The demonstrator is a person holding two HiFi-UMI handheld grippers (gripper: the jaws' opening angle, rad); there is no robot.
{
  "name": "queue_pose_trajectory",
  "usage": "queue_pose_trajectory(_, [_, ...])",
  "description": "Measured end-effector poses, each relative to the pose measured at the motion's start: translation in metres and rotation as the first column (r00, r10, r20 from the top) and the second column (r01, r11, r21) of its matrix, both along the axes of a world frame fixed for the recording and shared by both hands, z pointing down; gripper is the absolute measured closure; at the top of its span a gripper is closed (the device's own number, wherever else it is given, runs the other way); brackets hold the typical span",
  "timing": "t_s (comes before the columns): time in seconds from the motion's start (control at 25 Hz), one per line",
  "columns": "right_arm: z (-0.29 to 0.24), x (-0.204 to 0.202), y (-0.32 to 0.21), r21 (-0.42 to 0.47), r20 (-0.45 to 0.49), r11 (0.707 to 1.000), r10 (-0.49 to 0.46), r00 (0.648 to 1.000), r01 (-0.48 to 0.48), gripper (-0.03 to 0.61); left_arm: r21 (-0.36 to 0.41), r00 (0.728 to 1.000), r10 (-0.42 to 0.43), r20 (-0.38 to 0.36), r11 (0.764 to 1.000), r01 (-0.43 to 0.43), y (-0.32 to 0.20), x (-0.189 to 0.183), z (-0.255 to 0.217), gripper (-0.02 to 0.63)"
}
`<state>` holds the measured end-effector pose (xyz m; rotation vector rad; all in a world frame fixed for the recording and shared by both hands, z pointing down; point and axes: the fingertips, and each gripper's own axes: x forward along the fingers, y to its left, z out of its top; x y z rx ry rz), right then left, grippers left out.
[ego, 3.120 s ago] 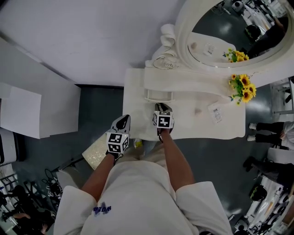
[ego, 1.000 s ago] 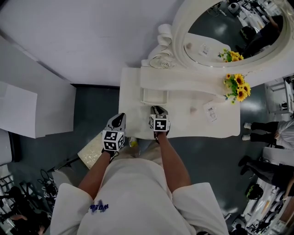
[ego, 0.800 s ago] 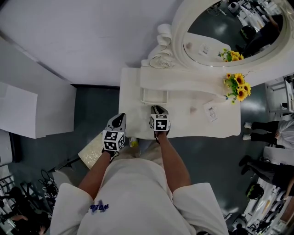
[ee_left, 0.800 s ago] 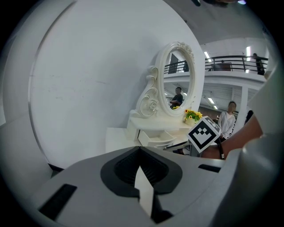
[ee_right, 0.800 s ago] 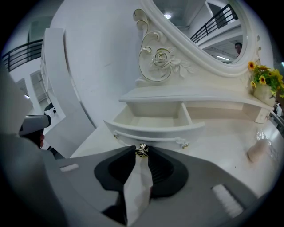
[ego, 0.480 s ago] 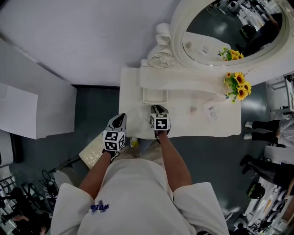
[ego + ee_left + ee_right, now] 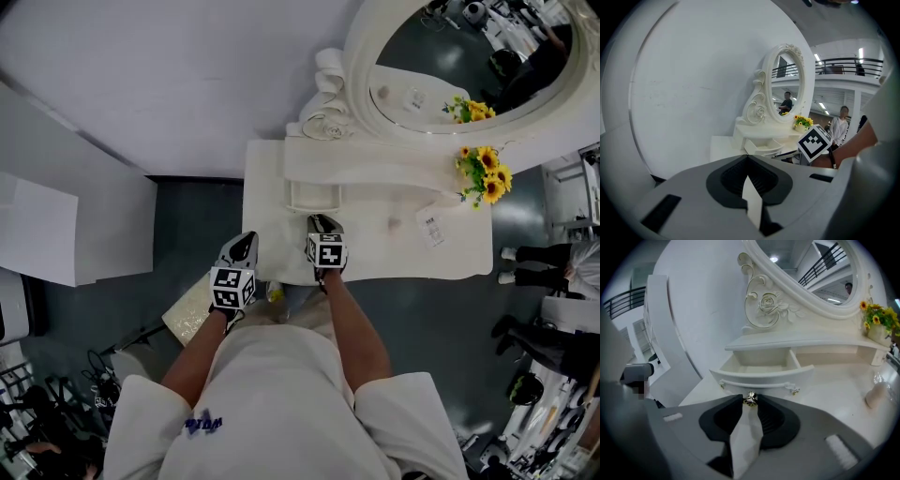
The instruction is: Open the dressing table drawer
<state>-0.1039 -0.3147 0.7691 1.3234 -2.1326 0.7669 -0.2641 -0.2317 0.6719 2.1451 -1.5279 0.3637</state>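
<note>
Setting: a white dressing table (image 7: 375, 255) with carved scrollwork stands against a plain white wall (image 7: 187, 75) on a dark grey floor (image 7: 197, 216), seen from above the person's head.
Mirror: a large oval mirror in a white carved frame (image 7: 459, 56) rises at the back of the table, above a narrow white shelf (image 7: 811, 343).
Drawer: the small white curved-front drawer (image 7: 761, 367) sits under the left part of that shelf. It is pulled out over the table top, and its pale inside is visible. In the head view it lies just beyond the right gripper (image 7: 316, 197).
Knob: a tiny gold-coloured metal knob (image 7: 750, 400) sits at the middle of the drawer front.
Right gripper: the right gripper (image 7: 750, 404) points down toward the drawer front, its dark jaws closed on the knob at their very tips. From above it rests over the table's front edge (image 7: 323, 223).
Left gripper: the left gripper (image 7: 747, 159) has its jaws pressed together with nothing between them. It hangs by the table's left front corner (image 7: 246, 244), apart from the drawer.
Flowers: a bunch of yellow sunflowers (image 7: 489, 173) stands on the right end of the table, well apart from the drawer.
Other items: a small clear packet (image 7: 429, 230) lies on the table top to the right of the drawer.
</note>
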Motion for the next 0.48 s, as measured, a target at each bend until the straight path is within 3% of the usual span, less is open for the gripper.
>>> queue_pose_trajectory(0.16, [-0.001,-0.005,0.005,0.017,0.077,1.000,-0.007,0.997,0.005,0.406,0.000,1.000,-0.001,0.002,1.000,0.001,0.000,-0.002,-0.001,0.609])
queue_pose_trajectory(0.48, [-0.020,0.003,0.025,0.084,0.089,0.995,-0.057,0.994,0.049,0.357,0.037,1.000,-0.006,-0.003,0.999,0.006,-0.005,-0.010,-0.018,0.609])
